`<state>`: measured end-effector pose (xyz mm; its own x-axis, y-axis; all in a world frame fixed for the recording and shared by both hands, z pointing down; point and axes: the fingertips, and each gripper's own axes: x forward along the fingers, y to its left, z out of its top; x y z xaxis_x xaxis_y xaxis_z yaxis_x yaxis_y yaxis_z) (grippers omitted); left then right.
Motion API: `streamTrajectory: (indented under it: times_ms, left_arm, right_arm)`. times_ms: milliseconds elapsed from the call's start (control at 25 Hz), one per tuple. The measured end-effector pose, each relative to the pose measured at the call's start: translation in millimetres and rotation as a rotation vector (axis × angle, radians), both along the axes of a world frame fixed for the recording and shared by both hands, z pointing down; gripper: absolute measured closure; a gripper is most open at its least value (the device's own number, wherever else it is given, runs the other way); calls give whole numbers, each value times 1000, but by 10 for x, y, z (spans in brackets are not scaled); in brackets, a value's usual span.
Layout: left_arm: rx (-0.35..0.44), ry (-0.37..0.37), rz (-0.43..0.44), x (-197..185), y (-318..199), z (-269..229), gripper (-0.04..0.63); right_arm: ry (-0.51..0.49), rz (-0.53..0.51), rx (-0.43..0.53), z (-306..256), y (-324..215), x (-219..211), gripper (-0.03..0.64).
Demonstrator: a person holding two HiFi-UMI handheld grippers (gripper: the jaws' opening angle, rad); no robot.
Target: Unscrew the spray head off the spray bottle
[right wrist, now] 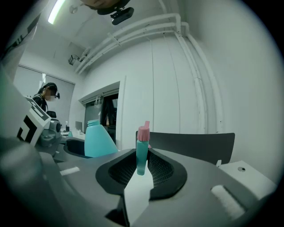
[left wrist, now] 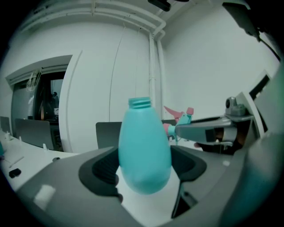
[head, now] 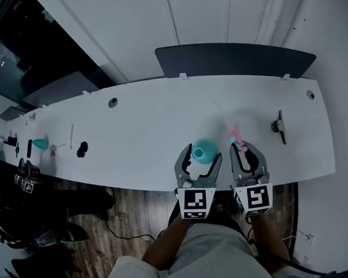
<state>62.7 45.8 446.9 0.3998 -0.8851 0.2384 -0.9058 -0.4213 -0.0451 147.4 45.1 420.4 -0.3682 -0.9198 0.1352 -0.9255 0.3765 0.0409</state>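
Teal: one bottle (left wrist: pixel 144 150) clamped in the left claw (head: pixel 202 154), one spray head (right wrist: pixel 142 148) pinched in the right claw (head: pixel 242 144).

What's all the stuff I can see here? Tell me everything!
bottle: one, teal, topless, held in the left gripper.
spray head: one, pink and teal, held in the right gripper.
table: one, white, long.
chair: one, dark, behind the table.
black thing: one, small, table's right side; unclear what.
small bits: several, teal and black, table's far left.
grippers: two, grey, near table edge.
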Motion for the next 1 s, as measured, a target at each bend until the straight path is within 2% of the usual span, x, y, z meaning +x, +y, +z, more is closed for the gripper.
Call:
streamTrajectory:
  times_ms: [360, 720, 1000]
  left_arm:
    - [17, -26, -76, -80, 612, -173, 236]
    - [43, -19, -80, -532, 878, -316, 236]
    - [63, -4, -45, -658, 990, -379, 236]
  right_arm:
    - [-51, -1, -16, 2, 611, 338, 543]
    - [-33, 0, 23, -186, 1010, -129, 546]
    - [-17, 19, 38, -274, 1142, -346, 546]
